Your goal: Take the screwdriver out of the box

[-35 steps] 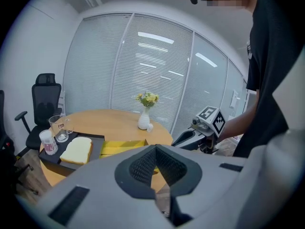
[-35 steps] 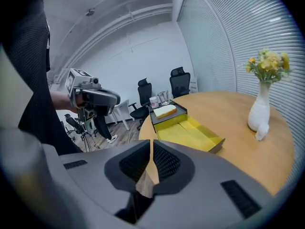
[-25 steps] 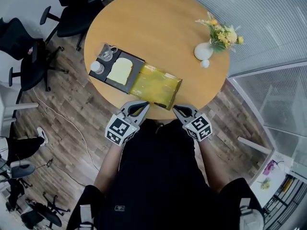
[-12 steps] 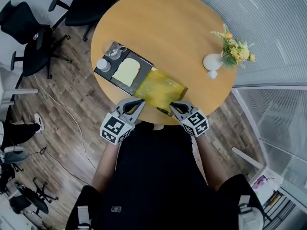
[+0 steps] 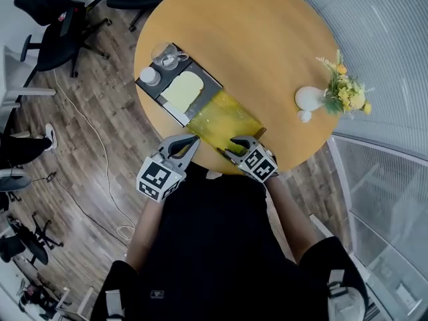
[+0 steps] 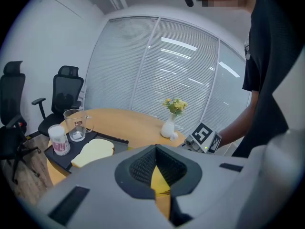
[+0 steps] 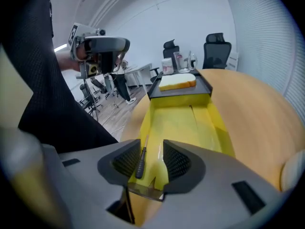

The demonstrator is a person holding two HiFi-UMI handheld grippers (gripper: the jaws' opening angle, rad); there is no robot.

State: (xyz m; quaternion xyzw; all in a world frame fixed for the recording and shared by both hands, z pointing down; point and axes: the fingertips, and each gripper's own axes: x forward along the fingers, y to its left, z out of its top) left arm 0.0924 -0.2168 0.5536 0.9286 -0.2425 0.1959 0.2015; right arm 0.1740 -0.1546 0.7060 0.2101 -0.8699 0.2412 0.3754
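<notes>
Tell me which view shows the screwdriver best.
The right gripper view: the screwdriver lies in the yellow box, handle nearest, between the fingers of the right gripper, which have just been opening and don't press it. The head view shows it only as a dark sliver at the box's near end. The left gripper view doesn't show it.

We find the box (image 5: 227, 116) on the table (image 5: 267, 39), at its near edge. The tray (image 5: 159, 91) lies against the box's far-left end and bears bread (image 5: 184, 89), a cup (image 5: 152, 77) and a glass (image 5: 167, 54). The screwdriver (image 7: 139, 163) lies in the box's near end. The vase (image 5: 309, 99) stands well right of the box.
</notes>
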